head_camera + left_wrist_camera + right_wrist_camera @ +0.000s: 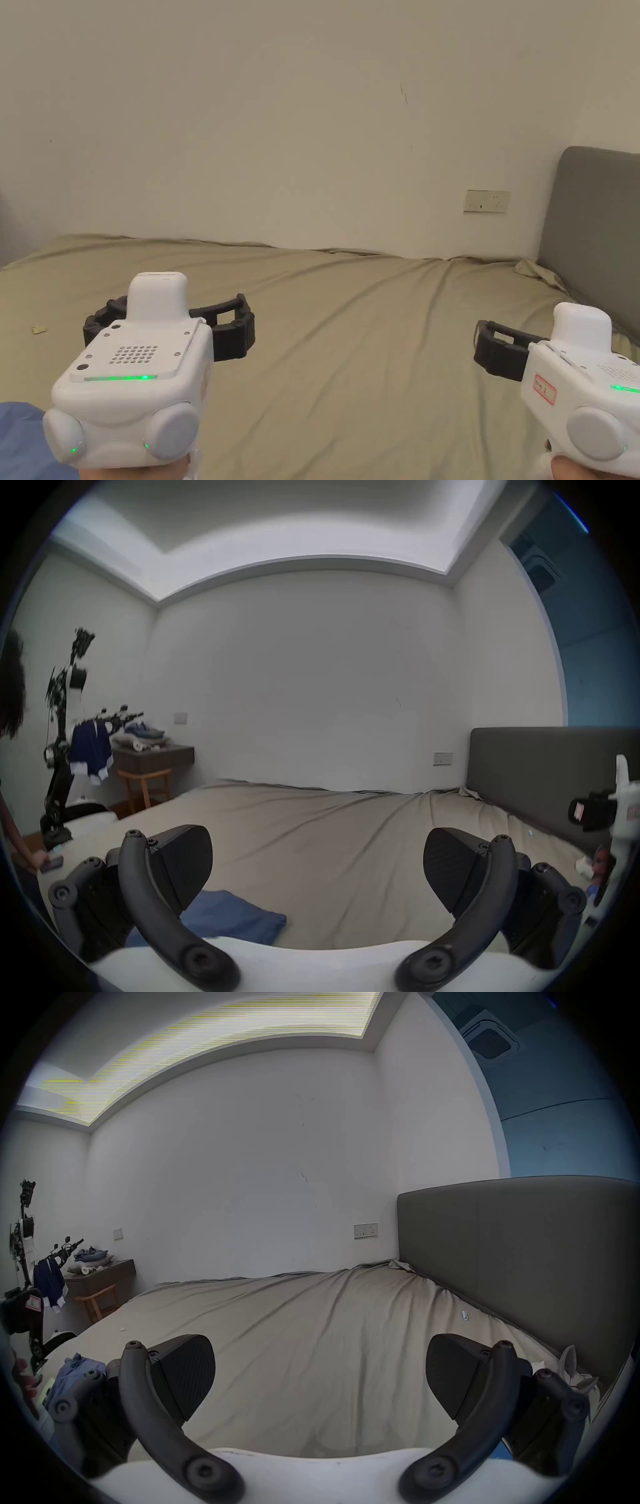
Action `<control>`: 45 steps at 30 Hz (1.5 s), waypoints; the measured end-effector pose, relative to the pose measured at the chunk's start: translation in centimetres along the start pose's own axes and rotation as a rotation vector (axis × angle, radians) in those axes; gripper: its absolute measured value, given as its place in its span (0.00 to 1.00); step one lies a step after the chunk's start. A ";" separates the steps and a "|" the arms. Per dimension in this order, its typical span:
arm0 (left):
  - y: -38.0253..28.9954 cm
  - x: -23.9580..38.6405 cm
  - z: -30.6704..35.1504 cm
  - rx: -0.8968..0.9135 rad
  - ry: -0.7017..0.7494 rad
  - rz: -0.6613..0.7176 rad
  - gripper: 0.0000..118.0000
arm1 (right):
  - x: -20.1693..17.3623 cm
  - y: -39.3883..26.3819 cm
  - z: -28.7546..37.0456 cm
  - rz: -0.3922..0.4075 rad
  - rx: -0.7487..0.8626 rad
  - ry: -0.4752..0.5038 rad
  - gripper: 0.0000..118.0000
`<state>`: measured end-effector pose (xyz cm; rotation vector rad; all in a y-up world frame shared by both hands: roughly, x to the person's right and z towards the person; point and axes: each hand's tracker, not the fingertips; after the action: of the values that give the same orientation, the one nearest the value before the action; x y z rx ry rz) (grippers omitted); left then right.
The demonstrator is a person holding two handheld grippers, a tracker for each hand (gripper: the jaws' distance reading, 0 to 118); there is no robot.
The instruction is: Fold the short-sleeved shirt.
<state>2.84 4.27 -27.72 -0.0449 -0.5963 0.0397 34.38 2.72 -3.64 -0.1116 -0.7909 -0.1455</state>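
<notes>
Plain olive-tan sheet (350,325) all over the bed, no print, backed by a flat off-white wall (281,125) and a solid dark grey headboard (597,225). White shells with little green lights on both the left gripper (172,325) and right gripper (500,350), black jaws with a fine ribbed texture on the pads, plus a red-edged sticker on the right one. Medium blue shirt (228,918) bunched at the near left edge, a navy garment with white cuffs (90,753) hanging way off to the side, dark brown cabinet (156,759) and an orange-brown wooden stool (147,785) back there too.
</notes>
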 end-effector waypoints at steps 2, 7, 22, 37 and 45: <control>0.3 -0.3 -0.1 0.001 0.013 0.043 1.00 | -0.1 0.1 0.0 0.016 -0.014 0.000 1.00; 0.9 -0.9 0.0 0.002 0.025 0.080 1.00 | -0.2 0.4 0.3 0.068 -0.002 0.006 1.00; 0.8 -0.7 0.3 -0.027 0.040 0.002 1.00 | -0.8 1.0 1.1 0.124 -0.012 0.027 1.00; 0.9 -3.7 3.0 -0.043 0.092 -0.047 0.07 | -5.0 0.4 2.4 0.142 -0.071 0.207 0.06; 0.5 -15.4 13.8 -0.086 0.386 -0.058 0.07 | -18.5 -2.6 3.5 0.148 -0.121 0.622 0.06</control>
<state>-17.71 4.39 -24.97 -0.1155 -0.2124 -0.0499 18.62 2.31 -14.30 -0.2252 -0.1516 -0.0800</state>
